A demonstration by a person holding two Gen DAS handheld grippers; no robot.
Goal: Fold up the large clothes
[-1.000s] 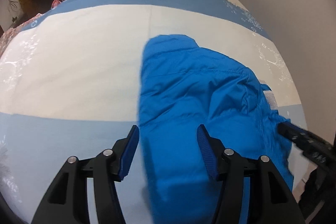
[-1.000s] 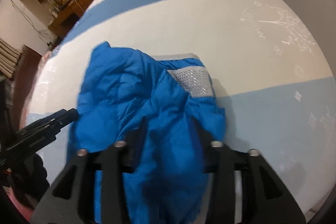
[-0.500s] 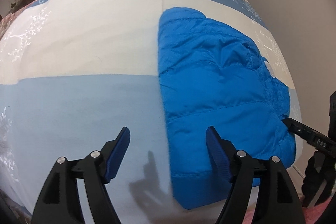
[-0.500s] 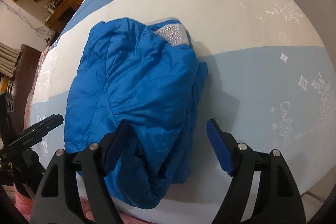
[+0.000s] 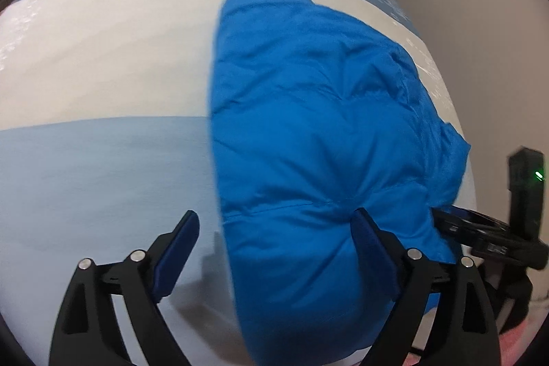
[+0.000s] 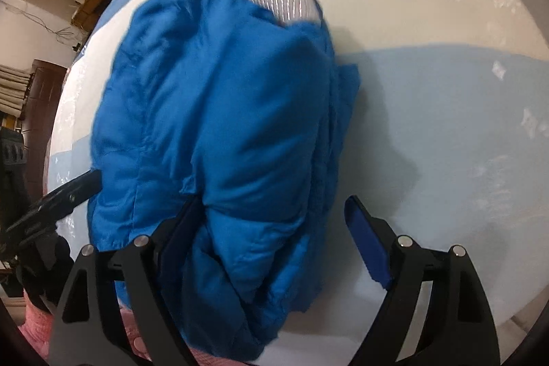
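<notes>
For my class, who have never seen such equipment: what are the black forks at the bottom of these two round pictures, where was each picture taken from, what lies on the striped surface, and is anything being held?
No robot here: a person holds a pair of tongs in each hand, each with a wide-angle camera looking along its two fingers. One picture looks out from the left tongs, the other from the right tongs. Each view also catches the other tongs at its edge.

On a bed cover striped cream and blue lies a folded blue padded jacket, its grey lining showing at the far end.

Nothing is held. Both tongs have just been opening and stand wide. Each straddles one near edge of the jacket, one finger dented into the padding, the other clear of it.
</notes>
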